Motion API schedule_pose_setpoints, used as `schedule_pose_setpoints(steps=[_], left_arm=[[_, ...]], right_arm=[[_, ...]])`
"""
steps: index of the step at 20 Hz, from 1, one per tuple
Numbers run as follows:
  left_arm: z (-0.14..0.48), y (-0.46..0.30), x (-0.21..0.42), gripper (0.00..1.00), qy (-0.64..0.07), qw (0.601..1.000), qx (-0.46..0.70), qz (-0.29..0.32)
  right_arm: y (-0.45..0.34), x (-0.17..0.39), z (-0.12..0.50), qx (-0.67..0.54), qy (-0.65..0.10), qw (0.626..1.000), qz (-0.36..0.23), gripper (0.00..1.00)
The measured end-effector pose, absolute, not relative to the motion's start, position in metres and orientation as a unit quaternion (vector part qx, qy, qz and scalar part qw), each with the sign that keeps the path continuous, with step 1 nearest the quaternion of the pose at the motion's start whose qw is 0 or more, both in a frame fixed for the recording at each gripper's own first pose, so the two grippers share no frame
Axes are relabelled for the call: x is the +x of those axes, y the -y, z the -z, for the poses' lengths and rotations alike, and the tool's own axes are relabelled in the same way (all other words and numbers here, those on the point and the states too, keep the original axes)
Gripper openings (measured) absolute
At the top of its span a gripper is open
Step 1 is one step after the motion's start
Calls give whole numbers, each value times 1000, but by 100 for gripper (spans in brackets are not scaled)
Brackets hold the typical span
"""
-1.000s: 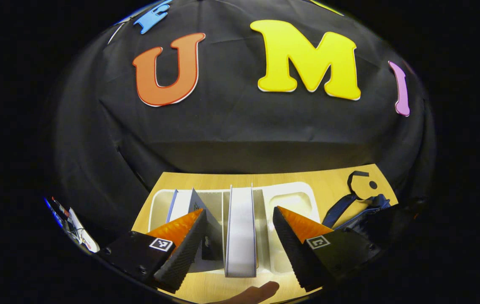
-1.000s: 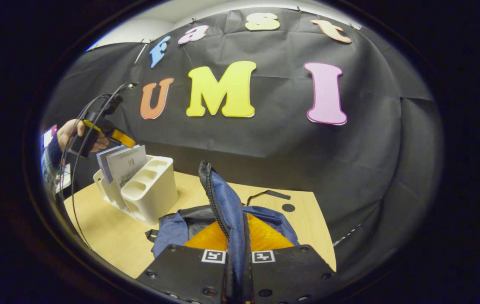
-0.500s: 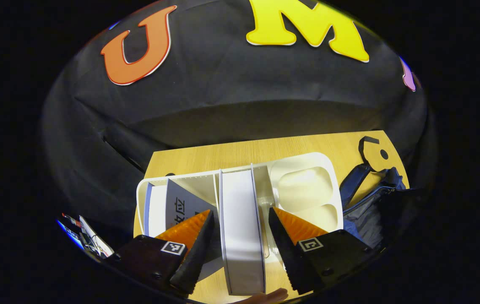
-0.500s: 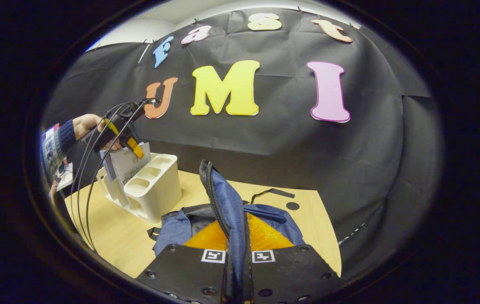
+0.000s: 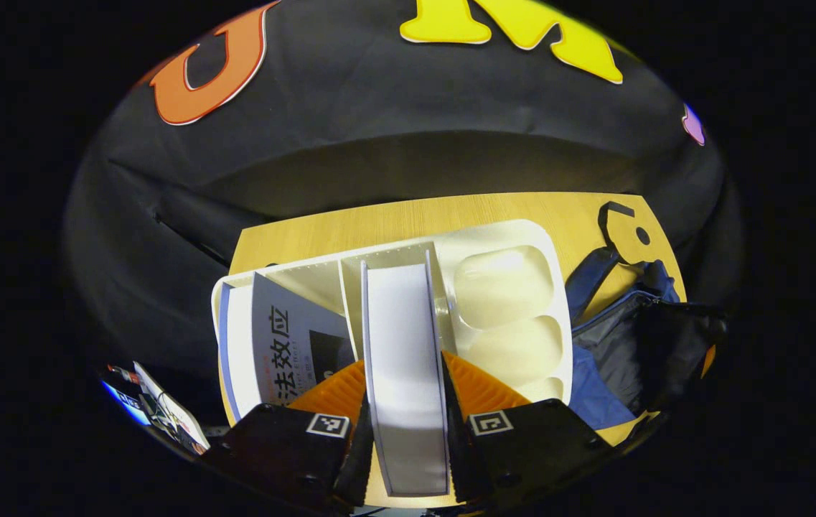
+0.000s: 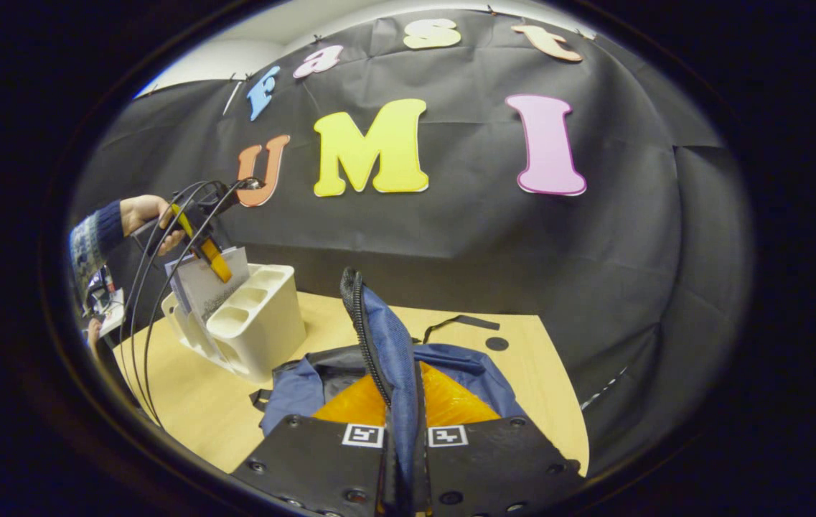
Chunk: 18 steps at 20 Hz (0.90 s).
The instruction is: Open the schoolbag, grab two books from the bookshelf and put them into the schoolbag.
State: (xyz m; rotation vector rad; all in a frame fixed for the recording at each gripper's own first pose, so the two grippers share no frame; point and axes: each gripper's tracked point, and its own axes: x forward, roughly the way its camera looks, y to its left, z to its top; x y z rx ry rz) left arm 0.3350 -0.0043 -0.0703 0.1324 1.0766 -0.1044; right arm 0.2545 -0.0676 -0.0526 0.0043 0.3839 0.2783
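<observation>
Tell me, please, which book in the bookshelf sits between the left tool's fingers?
The upright white book in the middle slot; the printed grey-covered book leans outside the left tool.

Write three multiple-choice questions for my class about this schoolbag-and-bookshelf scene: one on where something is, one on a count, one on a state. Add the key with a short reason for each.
1. Where does the white book stand?
A. In a slot of the white bookshelf
B. Flat on the table
C. Inside the schoolbag

2. How many books can be seen in the bookshelf?
A. None
B. Two
C. Five

3. What is the right gripper doing?
A. Hanging open over the table
B. Shut on the schoolbag flap, holding it up
C. Gripping a book

Key:
1 A: the left gripper view shows it upright between the shelf's dividers, with the left gripper closed on its sides.
2 B: the white book and a grey-covered book beside it.
3 B: the right gripper view shows the blue flap pinched between its fingers, above the open schoolbag.
</observation>
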Motion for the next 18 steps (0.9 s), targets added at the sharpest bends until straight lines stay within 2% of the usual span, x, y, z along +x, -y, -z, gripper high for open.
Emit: schedule_pose_setpoints(steps=[1, 2, 3, 9, 10, 12, 13, 17, 18], left_arm=[[66, 4, 332, 46, -506, 858, 65, 50], [63, -1, 328, 45, -500, 862, 74, 41], [58, -7, 326, 44, -486, 869, 89, 36], [38, -5, 279, 44, -456, 885, 85, 40], [33, -6, 269, 43, -449, 888, 87, 40], [25, -5, 250, 43, -433, 896, 86, 45], [23, -6, 238, 43, -428, 899, 82, 47], [21, 1, 194, 43, -413, 907, 60, 62], [22, 3, 183, 43, -410, 908, 53, 69]], right_arm=[[68, 255, 53, 4, -190, 972, -137, 8], [69, 254, 54, 4, -190, 972, -136, 10], [70, 254, 56, 0, -189, 973, -134, 8], [67, 253, 59, -8, -189, 973, -133, 8], [66, 253, 61, -8, -189, 973, -133, 11], [65, 253, 61, -6, -188, 973, -134, 11], [65, 253, 61, -3, -188, 973, -133, 8], [65, 255, 65, 7, -192, 972, -133, 8], [65, 254, 66, 8, -193, 972, -133, 5]])
